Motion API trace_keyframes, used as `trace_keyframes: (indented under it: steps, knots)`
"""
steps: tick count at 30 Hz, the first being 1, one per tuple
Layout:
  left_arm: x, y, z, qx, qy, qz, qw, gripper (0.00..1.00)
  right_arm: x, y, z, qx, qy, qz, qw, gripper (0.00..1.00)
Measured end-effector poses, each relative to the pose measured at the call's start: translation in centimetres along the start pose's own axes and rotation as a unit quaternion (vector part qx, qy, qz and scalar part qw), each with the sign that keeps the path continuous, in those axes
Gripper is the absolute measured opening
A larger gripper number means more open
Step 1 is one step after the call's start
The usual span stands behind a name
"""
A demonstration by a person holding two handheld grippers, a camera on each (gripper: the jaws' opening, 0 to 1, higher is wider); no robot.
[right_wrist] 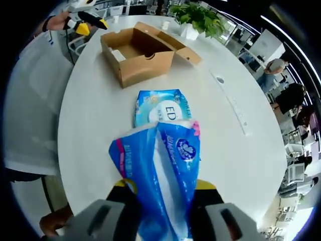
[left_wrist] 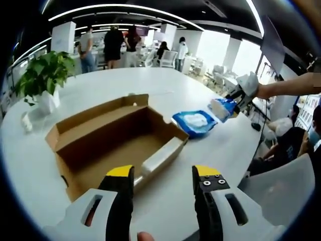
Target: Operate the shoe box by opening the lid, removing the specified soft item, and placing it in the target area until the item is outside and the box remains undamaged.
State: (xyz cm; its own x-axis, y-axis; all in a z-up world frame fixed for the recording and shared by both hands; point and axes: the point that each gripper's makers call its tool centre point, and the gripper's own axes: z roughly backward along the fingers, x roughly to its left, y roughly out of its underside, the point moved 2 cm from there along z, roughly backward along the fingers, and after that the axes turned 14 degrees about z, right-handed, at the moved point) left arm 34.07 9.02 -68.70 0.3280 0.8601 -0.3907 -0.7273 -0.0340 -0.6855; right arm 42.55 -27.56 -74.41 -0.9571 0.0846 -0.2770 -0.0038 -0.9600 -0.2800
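the shoe box (left_wrist: 113, 140) is matt brown corrugated cardboard, the table (right_wrist: 100, 100) a smooth, faintly glossy white, and both the tissue pack (right_wrist: 160, 165) and the wipes pack (right_wrist: 161, 109) are shiny, crinkled blue plastic film.

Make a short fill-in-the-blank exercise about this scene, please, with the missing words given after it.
1. The brown cardboard shoe box stands with its lid ____.
2. The right gripper is shut on a soft blue and white ____ pack.
3. A second blue pack lies flat on the white ____.
4. The left gripper has its fingers ____.

Missing words: open; tissue; table; open
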Motion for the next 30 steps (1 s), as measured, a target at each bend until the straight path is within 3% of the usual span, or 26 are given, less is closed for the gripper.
trace_keyframes:
  steps: [9, 30]
  knots:
    - [-1.0, 0.1, -0.8, 0.005, 0.005, -0.001, 1.0, 0.47, -0.3, 3.1, 0.3, 0.015, -0.001, 0.002, 0.9999, 0.34]
    - [-1.6, 0.7, -1.8, 0.01, -0.001, 0.006, 0.9999, 0.47, -0.3, 6.3, -1.2, 0.023, -0.01, -0.008, 0.9997, 0.35]
